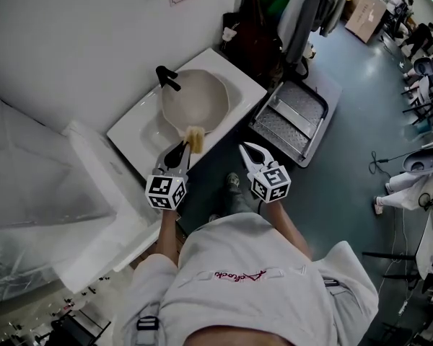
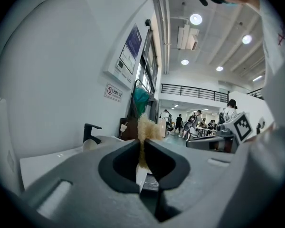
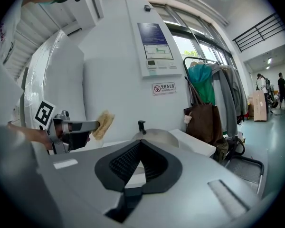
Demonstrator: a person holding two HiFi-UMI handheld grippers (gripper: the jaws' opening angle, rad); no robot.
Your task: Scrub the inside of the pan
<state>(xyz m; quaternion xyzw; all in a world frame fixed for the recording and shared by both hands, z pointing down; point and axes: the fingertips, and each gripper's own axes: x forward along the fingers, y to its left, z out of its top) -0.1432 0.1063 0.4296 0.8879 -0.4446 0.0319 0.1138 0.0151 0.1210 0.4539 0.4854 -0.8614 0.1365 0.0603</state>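
While the left gripper point(image 1: 180, 152) is clenched on a tan scrubbing pad point(image 1: 195, 139) above the near edge of the sink counter point(image 1: 133, 132), the right gripper point(image 1: 247, 151) beside it is pinched closed on nothing. Beyond them the pale pan point(image 1: 196, 96) sits in the basin, by the black tap point(image 1: 167, 77) at the far edge. Pad and pan look apart, so I judge the scrubbing not yet begun.

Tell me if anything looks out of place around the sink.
Nothing looks spilled or broken. The one oddity is the pan: it seems to sit tilted in the sink rather than flat, with one side of its rim raised beside the faucet.
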